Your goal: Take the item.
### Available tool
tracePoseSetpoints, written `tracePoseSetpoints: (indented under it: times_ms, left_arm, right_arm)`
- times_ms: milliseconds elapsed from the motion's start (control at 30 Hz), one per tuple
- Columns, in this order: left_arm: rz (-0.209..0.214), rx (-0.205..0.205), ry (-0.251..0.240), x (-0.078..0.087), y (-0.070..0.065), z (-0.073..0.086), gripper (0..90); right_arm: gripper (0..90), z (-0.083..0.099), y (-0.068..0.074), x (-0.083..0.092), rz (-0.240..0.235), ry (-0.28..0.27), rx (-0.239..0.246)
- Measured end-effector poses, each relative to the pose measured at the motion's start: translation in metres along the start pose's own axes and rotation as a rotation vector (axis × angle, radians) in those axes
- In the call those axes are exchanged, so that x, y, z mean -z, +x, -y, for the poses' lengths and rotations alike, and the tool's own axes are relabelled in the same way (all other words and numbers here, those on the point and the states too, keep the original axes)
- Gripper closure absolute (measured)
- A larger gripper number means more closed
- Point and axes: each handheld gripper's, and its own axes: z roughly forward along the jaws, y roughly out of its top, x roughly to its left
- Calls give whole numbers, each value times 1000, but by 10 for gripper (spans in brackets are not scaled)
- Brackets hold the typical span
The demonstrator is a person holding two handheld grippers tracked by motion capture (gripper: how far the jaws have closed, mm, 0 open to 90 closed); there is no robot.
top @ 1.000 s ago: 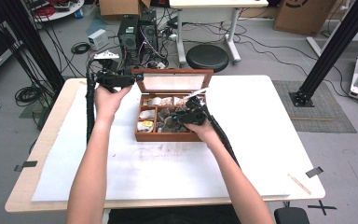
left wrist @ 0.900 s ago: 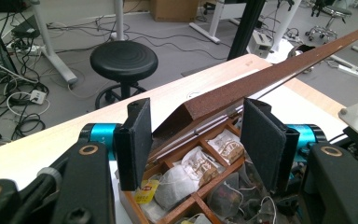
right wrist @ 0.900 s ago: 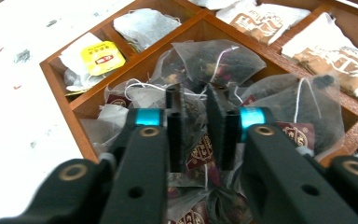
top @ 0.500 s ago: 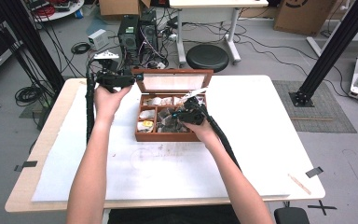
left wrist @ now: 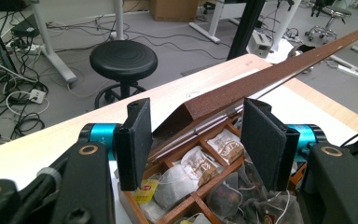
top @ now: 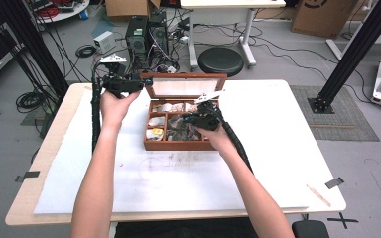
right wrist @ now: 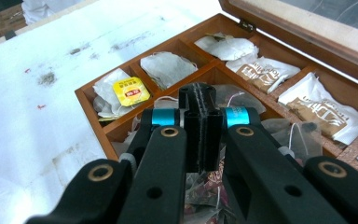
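Your left gripper (top: 138, 82) is up at the back left corner of the wooden tea box (top: 178, 145), jaws standing partly apart either side of the raised lid (top: 188, 87); in the left gripper view the lid's corner (left wrist: 223, 100) sits between the pads (left wrist: 142, 135) and I can't tell whether they press on it. Your right gripper (right wrist: 200, 121) is down over the box's big front compartment, jaws just closed tight together, with a clear tea bag (right wrist: 205, 179) under them; whether it's pinched, I can't tell. A yellow tag (right wrist: 130, 91) in the left compartment carries red lettering too small to read, and the brown-printed sachets (right wrist: 261, 72) along the back row are unreadable too
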Motion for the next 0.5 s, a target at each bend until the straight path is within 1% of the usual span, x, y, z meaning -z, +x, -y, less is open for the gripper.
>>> tracePoseSetpoints:
  times_ms: [167,300,500]
  left_arm:
    - [1,-1,1,0,0,0,436]
    - [0,-4,3,0,0,-1,437]
    - [-2,-3,3,0,0,-1,437]
  right_arm:
    - [900,-2,2,3,-5,-12,9]
    - [900,-4,5,6,-21,-23,11]
    - [900,-10,14,16,-46,-58,25]
